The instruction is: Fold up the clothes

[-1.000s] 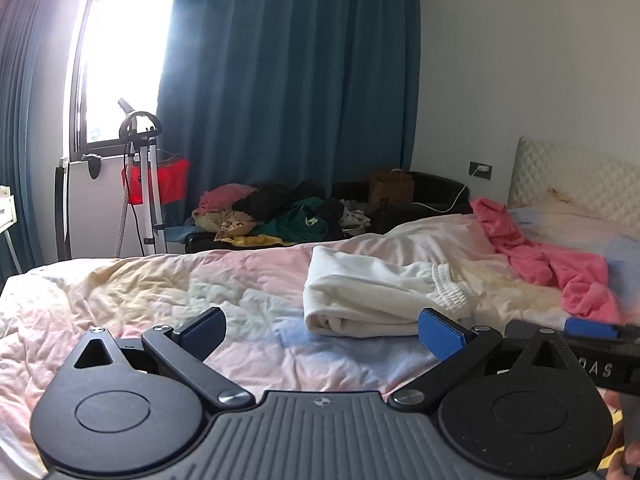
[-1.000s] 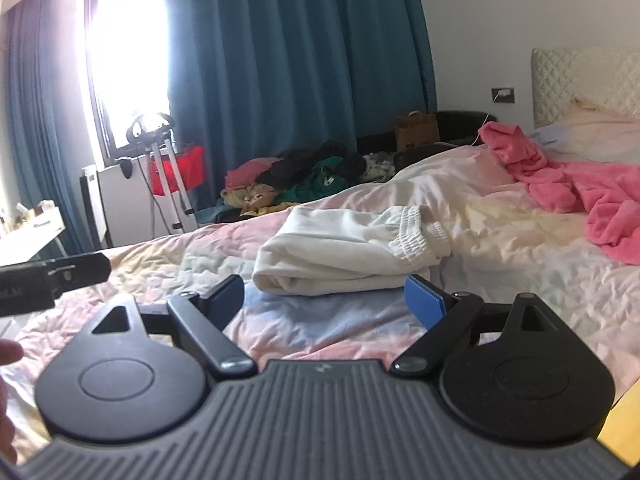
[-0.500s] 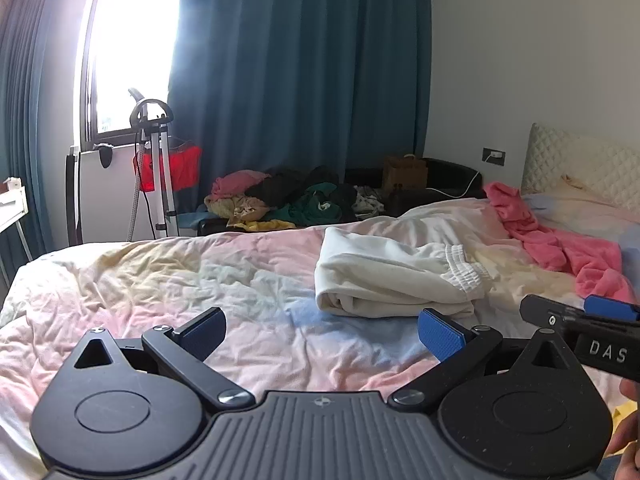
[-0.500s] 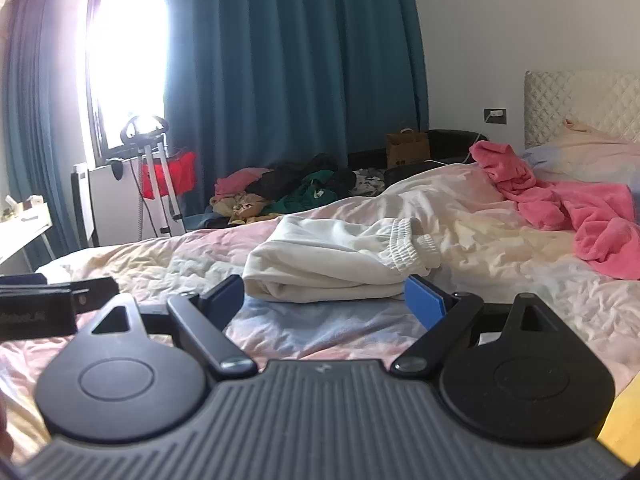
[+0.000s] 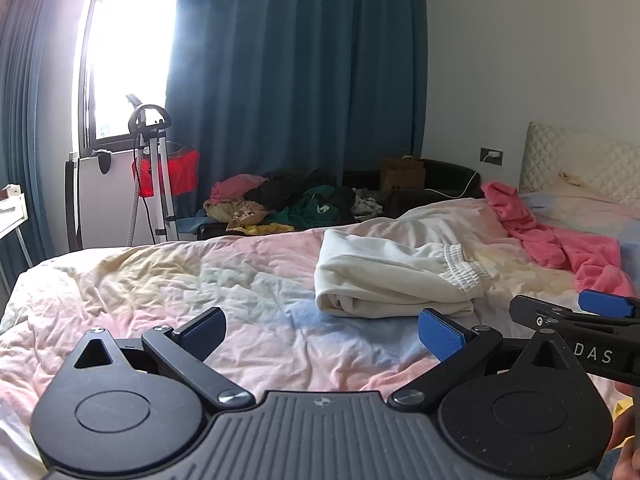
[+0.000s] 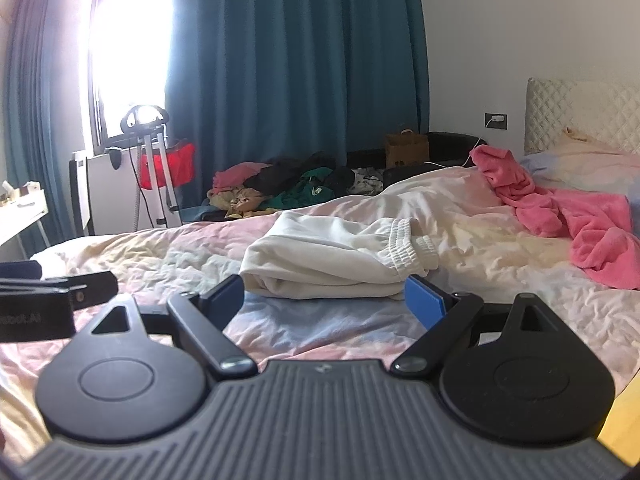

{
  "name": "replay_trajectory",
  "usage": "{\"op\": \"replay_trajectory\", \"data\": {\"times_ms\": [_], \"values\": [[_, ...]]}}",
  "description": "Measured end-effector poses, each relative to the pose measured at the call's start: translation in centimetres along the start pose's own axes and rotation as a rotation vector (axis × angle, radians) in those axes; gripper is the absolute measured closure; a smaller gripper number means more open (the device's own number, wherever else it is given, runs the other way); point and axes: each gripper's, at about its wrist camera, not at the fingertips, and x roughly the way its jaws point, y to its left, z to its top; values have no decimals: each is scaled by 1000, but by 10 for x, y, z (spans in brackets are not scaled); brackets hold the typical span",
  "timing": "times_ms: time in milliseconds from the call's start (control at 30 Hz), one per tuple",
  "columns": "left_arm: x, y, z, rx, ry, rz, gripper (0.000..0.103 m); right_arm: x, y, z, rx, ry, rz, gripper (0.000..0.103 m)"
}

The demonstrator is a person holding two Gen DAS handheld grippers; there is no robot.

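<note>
We see a bedroom with a plain pale wall (image 5: 520, 60) and long teal curtains (image 5: 296, 80) beside a bright window (image 5: 128, 48) that floods glare inward. A quilted cream headboard (image 6: 580, 112) stands right, a wall socket (image 6: 496, 121) near it, and a white desk edge (image 6: 20, 216) left.

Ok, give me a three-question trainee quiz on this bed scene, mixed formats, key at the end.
1. True or false: the white folded garment lies flat on the bed, held by no gripper.
2. Which colour is the crumpled garment near the headboard? A green, B pink, C black.
3. Fill in: both the left gripper and the right gripper have their jaws ____.

Key: 1 true; 2 B; 3 open.
</note>
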Motion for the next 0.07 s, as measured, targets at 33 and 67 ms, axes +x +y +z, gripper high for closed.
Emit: {"op": "replay_trajectory", "data": {"times_ms": [33,67], "values": [[0,0,0,0,0,-1,0,0,0,0,1,1,0,14],[0,0,0,-2,1,-3,0,0,0,0,2,3,1,14]]}}
